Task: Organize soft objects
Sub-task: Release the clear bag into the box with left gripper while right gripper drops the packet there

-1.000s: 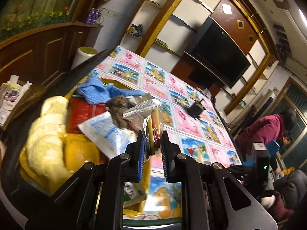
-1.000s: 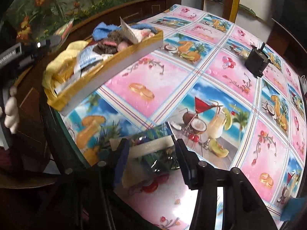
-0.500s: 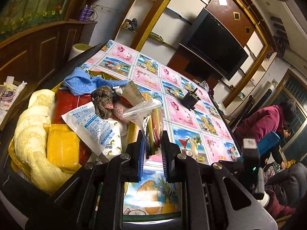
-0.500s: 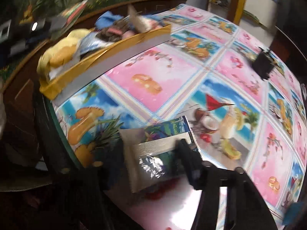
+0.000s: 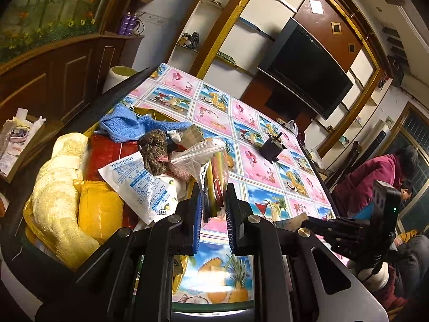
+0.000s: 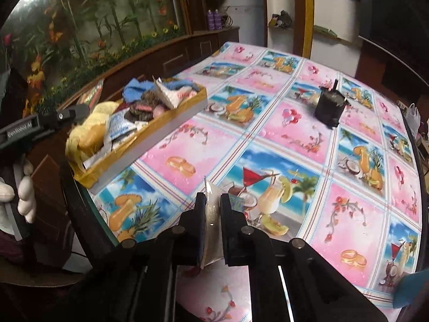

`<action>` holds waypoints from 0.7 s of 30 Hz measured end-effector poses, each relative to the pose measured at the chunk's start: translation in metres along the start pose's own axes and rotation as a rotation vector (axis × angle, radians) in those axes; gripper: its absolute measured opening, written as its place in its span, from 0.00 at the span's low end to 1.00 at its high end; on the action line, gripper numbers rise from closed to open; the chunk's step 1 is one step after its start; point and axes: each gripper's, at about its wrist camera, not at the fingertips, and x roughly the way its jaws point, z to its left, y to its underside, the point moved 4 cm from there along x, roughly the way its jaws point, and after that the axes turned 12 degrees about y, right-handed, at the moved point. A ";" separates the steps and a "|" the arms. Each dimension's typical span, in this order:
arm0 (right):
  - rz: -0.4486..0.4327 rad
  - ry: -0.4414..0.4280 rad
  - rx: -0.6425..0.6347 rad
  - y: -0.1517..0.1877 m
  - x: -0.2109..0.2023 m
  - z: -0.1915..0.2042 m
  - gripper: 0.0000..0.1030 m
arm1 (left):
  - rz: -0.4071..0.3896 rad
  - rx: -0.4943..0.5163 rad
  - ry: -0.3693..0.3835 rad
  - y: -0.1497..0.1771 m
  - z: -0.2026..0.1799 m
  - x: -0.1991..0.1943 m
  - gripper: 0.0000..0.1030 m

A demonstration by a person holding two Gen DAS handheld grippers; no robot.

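Fruit-print tablecloth (image 6: 295,145), left gripper (image 5: 213,209) clamping clear bag (image 5: 211,166) — right gripper (image 6: 213,214) pinching silvery packet (image 6: 211,212)

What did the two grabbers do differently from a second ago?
The right gripper was open around the silvery packet lying flat on the table; now it is shut on it, and the packet stands on edge between its fingers. The left gripper kept its grip on the clear bag and its view shifted a little over the tray. The tray, its towels and the black box stayed put.
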 end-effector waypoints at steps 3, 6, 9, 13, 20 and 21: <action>-0.018 -0.008 0.011 -0.006 -0.007 -0.004 0.06 | -0.008 -0.006 -0.005 -0.002 0.003 -0.003 0.14; -0.035 -0.020 0.019 -0.012 -0.012 -0.004 0.06 | -0.019 -0.013 -0.010 -0.004 0.008 -0.007 0.14; -0.049 -0.039 0.014 -0.021 -0.019 0.001 0.06 | -0.040 -0.021 -0.023 -0.008 0.015 -0.015 0.14; -0.098 -0.065 -0.017 -0.046 -0.027 0.019 0.06 | -0.060 -0.026 -0.062 -0.016 0.029 -0.023 0.14; -0.179 -0.141 -0.120 -0.108 -0.025 0.079 0.06 | -0.055 -0.069 -0.131 -0.036 0.072 -0.020 0.14; -0.182 -0.150 -0.133 -0.116 -0.021 0.089 0.06 | -0.047 -0.076 -0.136 -0.041 0.079 -0.015 0.14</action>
